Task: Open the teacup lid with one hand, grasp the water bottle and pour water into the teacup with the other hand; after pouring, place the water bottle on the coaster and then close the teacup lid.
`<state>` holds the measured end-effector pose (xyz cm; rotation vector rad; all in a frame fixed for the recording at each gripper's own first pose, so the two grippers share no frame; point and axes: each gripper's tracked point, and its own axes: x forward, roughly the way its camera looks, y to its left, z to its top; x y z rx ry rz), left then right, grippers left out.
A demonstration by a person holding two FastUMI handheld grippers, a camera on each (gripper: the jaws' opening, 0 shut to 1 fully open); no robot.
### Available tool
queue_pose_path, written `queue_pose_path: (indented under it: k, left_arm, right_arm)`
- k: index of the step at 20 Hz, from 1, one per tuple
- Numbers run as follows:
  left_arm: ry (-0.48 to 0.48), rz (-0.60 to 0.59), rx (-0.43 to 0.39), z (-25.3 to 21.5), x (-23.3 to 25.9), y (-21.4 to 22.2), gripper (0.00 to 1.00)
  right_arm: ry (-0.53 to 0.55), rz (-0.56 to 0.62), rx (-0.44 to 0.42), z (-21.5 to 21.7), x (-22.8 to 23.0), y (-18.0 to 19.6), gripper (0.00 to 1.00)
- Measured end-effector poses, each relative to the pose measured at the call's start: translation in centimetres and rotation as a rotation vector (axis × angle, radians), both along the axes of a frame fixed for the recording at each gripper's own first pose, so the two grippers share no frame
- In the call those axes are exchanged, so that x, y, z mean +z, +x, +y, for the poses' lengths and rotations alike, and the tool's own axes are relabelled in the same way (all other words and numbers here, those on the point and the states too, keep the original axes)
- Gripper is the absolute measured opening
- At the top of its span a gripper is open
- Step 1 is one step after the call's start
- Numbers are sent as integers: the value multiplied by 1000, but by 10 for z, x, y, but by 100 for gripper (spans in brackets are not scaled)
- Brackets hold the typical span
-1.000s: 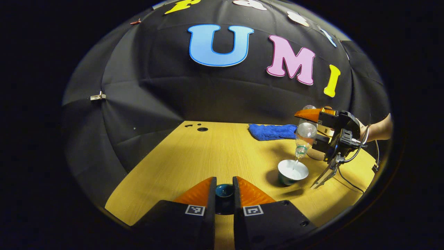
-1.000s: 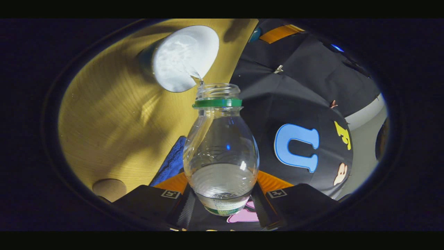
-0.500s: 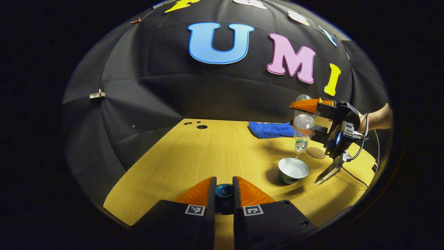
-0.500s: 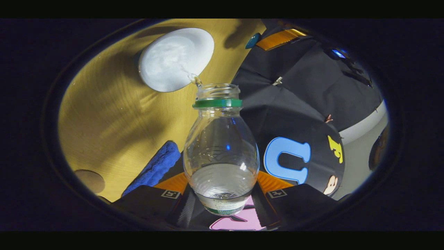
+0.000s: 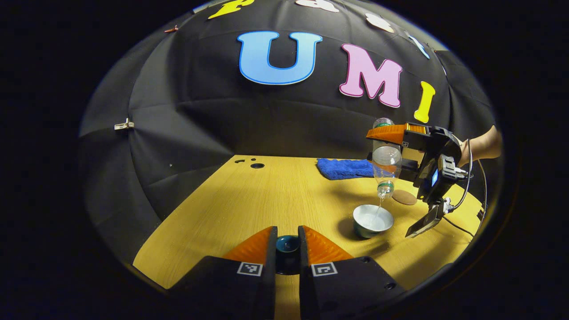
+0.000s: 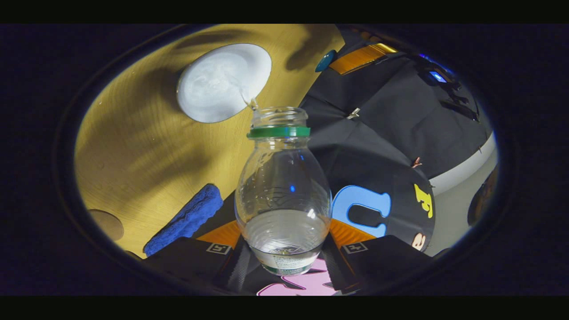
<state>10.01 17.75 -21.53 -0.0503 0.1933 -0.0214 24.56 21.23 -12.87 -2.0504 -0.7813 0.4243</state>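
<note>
My left gripper (image 5: 287,232) is shut on the small teal teacup lid (image 5: 287,245), held low over the near table edge. To the right stands the open teacup (image 5: 372,220), white inside, with water in it. My right gripper (image 5: 387,150) is shut on the clear water bottle (image 5: 386,161), tipped neck down above the cup, and a thin stream falls into it. In the right gripper view the bottle (image 6: 282,195) sits between my right gripper (image 6: 284,242)'s fingers, its open mouth beside the teacup (image 6: 222,82). The round coaster (image 5: 403,197) lies just behind the cup.
A blue cloth (image 5: 344,168) lies at the back of the wooden table (image 5: 249,200), left of the bottle. A hand and cable trail behind the right gripper at the table's right edge. Small holes (image 5: 257,165) mark the far left corner.
The right gripper has lifted the bottle a little and tipped it steeper, uncovering the coaster behind the cup. Water keeps running into the teacup. The left gripper has stayed put with the lid.
</note>
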Motion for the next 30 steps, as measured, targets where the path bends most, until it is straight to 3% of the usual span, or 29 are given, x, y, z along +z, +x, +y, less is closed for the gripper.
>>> queue_pose_path:
  k: [9,13,16,18,19,23,24,25,27,30]
  left_arm:
    - [8,-7,33,-3,4,-8,25]
    - [18,-10,67,-3,10,-11,25]
    - [5,-21,91,-9,22,-16,22]
    - [17,-26,99,-15,32,-18,25]
    - [21,-32,103,-18,38,-20,22]
    - [1,-71,116,-37,69,-24,26]
    - [-7,-89,118,-44,78,-24,22]
    - [-20,-99,116,-52,86,-25,29]
    - [-43,-106,112,-66,94,-24,25]
    - [-66,-116,90,-87,103,-15,29]
  right_arm:
    - [41,30,-10,1,-4,-4,75]
    - [176,138,-129,-28,-12,-3,75]
    - [333,250,-246,-57,-10,-7,72]
    - [463,334,-315,-75,-1,-9,75]
    - [543,384,-360,-88,3,-9,76]
    - [950,623,-549,-140,17,-9,76]
    - [1051,680,-571,-144,24,-3,76]
    - [1149,733,-583,-150,31,0,76]
    - [1321,841,-588,-159,39,8,76]
    - [1506,951,-582,-174,41,15,76]
